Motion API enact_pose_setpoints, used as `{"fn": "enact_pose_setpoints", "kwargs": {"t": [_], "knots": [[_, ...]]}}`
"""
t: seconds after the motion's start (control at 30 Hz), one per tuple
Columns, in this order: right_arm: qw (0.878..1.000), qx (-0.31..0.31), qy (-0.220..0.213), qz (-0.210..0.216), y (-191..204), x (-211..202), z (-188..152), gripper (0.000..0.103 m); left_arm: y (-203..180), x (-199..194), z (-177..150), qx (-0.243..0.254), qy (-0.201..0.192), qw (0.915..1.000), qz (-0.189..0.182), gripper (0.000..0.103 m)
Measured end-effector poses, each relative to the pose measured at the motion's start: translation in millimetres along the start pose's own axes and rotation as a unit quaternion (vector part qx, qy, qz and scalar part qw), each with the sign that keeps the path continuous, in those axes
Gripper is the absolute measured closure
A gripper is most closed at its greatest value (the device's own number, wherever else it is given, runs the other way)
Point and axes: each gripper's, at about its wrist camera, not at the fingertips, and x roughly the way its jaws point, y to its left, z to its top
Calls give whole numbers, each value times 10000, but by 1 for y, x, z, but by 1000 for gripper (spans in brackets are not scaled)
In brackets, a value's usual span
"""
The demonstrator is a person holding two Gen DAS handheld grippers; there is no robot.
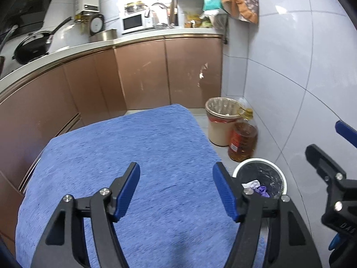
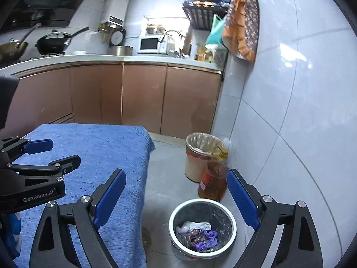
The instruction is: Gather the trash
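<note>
Blue woven cloth [image 1: 125, 156] covers the worktop, which stands in a kitchen with copper-brown cabinet doors [image 1: 142, 76], a white countertop [image 2: 111, 58] and pale grey wall tiles [image 1: 290, 67]. On the countertop sit a black lidded wok [image 2: 52, 44], a white microwave oven [image 1: 136, 22] and a steel pot [image 2: 120, 50]. On the grey tiled floor [image 2: 165, 178], right of the worktop, stands a small white-rimmed waste bin with a dark liner [image 2: 202, 227]; beyond the bin are an amber plastic oil jug [image 2: 213, 182] and, just behind the jug, a cream bucket lined with a clear bag [image 2: 200, 154].

Inside the waste bin lie the crumpled white paper [image 2: 196, 225], purple wrapper [image 2: 207, 239] and a reddish packet [image 2: 194, 234].

Above the worktop hangs the left tool [image 1: 176, 189], its blue-padded fingers [image 1: 127, 192] spread apart with nothing between them; the waste bin is just right of its right finger. Over the floor, with the waste bin below and between its fingers, hangs the right tool [image 2: 176, 196], likewise spread wide and holding nothing.
</note>
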Motion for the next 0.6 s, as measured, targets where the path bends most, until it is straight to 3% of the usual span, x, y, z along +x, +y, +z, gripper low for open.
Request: {"fn": "enact_pose_setpoints", "kwargs": {"t": [0.2,0.6], "knots": [[9998,-154,-148,24,16,-17,8,10,20,-25,-6,-104,-365,9986,370,37],[9984,-399,-382,114,44,-54,13,6,53,-66,-16,-475,-546,9958,562,37]]}}
